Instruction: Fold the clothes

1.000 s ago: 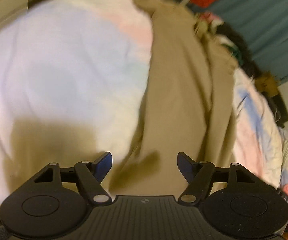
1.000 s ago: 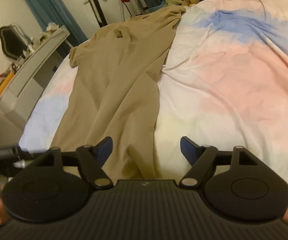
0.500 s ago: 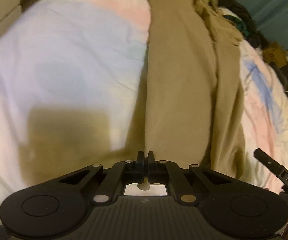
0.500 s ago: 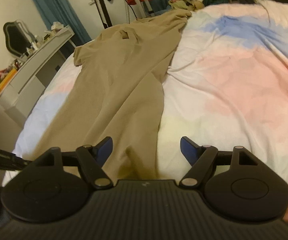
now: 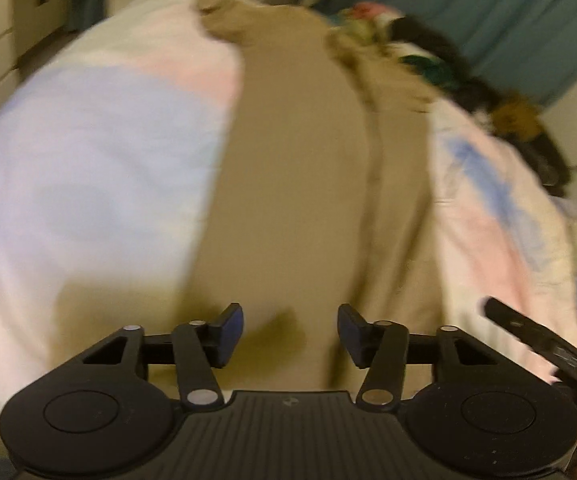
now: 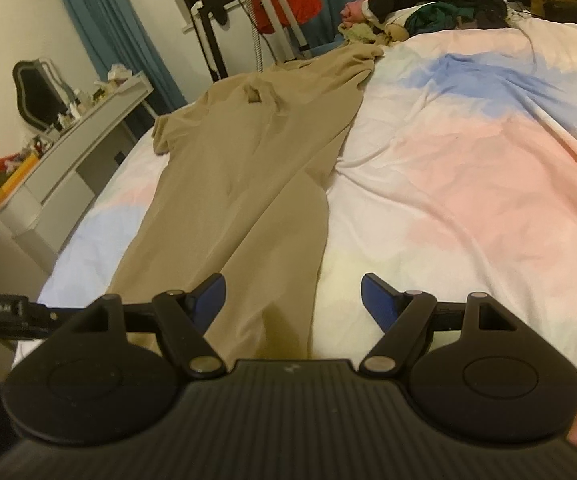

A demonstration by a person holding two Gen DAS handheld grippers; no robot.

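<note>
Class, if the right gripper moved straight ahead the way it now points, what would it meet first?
Probably the long tan garment lying on the pastel bedsheet; the open right gripper straddles its right edge, though depth is uncertain.

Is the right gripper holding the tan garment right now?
No, the right gripper is open above the tan garment, gripping nothing.

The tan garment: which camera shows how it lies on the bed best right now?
The right wrist view. There the tan garment is sharp and visible along its whole length, stretched up the bedspread toward the clothes pile. The left wrist view shows it too, but motion-blurred, with its near end hidden behind the tool.
</note>
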